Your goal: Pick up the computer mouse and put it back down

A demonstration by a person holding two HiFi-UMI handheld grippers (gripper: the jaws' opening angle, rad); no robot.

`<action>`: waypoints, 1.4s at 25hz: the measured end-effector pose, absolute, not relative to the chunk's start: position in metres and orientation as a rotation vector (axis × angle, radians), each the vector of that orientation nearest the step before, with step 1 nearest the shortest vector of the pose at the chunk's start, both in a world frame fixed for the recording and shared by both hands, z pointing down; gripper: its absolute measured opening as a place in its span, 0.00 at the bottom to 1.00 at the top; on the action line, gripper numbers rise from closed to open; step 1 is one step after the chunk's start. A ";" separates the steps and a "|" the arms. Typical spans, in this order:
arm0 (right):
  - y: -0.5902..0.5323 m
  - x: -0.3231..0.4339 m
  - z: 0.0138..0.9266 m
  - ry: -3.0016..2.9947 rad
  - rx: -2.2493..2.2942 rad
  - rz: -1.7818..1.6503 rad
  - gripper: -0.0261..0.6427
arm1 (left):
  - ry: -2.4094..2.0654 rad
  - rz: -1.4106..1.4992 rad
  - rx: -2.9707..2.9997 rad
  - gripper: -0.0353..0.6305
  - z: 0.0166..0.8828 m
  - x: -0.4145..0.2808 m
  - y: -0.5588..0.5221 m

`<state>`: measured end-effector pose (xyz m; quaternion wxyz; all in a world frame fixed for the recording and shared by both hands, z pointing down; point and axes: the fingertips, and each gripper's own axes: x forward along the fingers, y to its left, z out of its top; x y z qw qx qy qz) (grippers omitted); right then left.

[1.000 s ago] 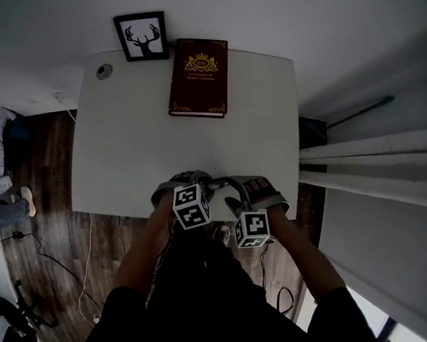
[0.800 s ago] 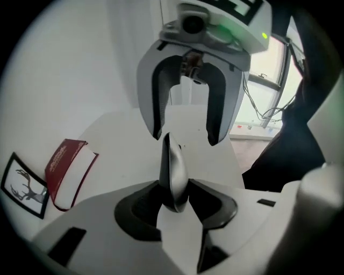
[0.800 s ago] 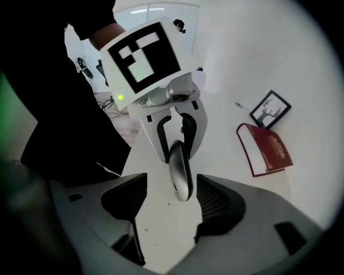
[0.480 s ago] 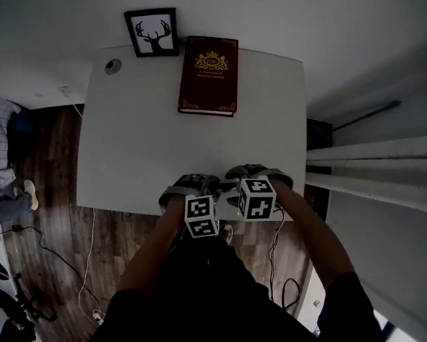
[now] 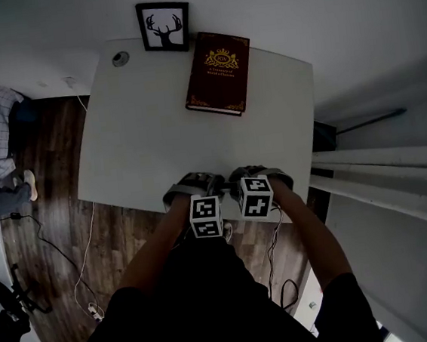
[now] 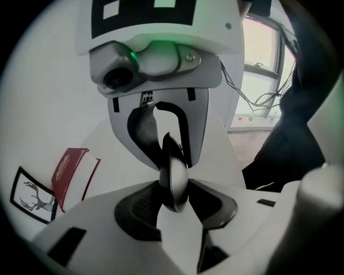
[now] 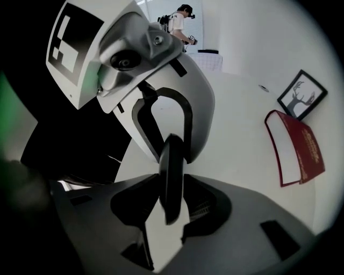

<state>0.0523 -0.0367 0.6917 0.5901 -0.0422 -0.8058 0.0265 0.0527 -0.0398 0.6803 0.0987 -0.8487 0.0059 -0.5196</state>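
Computer mouse, as I judge the slim flat thing, shows edge-on, long axis upright in both gripper views. It is pinched by the left tongs and the right tongs facing each other. The right jaws have just been closing onto it. Neither hand is nearer. All sit at the desk edge farthest from the book, whose gold title is unreadable.

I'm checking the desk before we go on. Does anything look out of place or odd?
Only the mouse: it stands on edge, pinched at once by the left gripper and the right gripper, whose jaws have just been closing on it. The book and deer picture sit straight.
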 end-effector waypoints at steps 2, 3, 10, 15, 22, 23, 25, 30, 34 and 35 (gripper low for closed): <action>-0.035 0.050 0.691 -1.886 -0.099 0.073 0.25 | 0.023 -1.538 -2.509 0.28 0.680 0.052 -0.041; -0.033 0.048 0.689 -1.895 -0.096 0.085 0.25 | 0.029 -1.537 -2.510 0.29 0.680 0.051 -0.042; -0.032 0.047 0.682 -1.937 -0.025 0.072 0.24 | 0.136 -1.514 -2.517 0.29 0.679 0.047 -0.042; -0.037 0.053 0.668 -1.966 0.038 0.032 0.24 | 0.285 -1.482 -2.600 0.29 0.660 0.040 -0.050; -0.047 0.063 0.630 -2.032 0.288 -0.017 0.24 | 0.774 -1.256 -2.851 0.17 0.606 0.007 -0.062; -0.051 0.063 0.622 -2.059 0.349 -0.009 0.24 | 0.871 -1.204 -2.860 0.13 0.597 0.003 -0.064; -0.059 0.063 0.604 -2.110 0.484 -0.005 0.24 | 1.068 -1.087 -2.869 0.06 0.578 -0.005 -0.070; -0.070 0.058 0.545 -2.224 0.761 0.012 0.24 | 1.400 -0.775 -2.913 0.06 0.535 -0.011 -0.076; -0.069 0.062 0.520 -2.301 0.961 0.087 0.24 | 1.531 -0.699 -2.913 0.06 0.526 -0.010 -0.068; -0.069 0.066 0.519 -2.316 1.026 0.117 0.24 | 1.546 -0.708 -2.913 0.06 0.525 -0.010 -0.065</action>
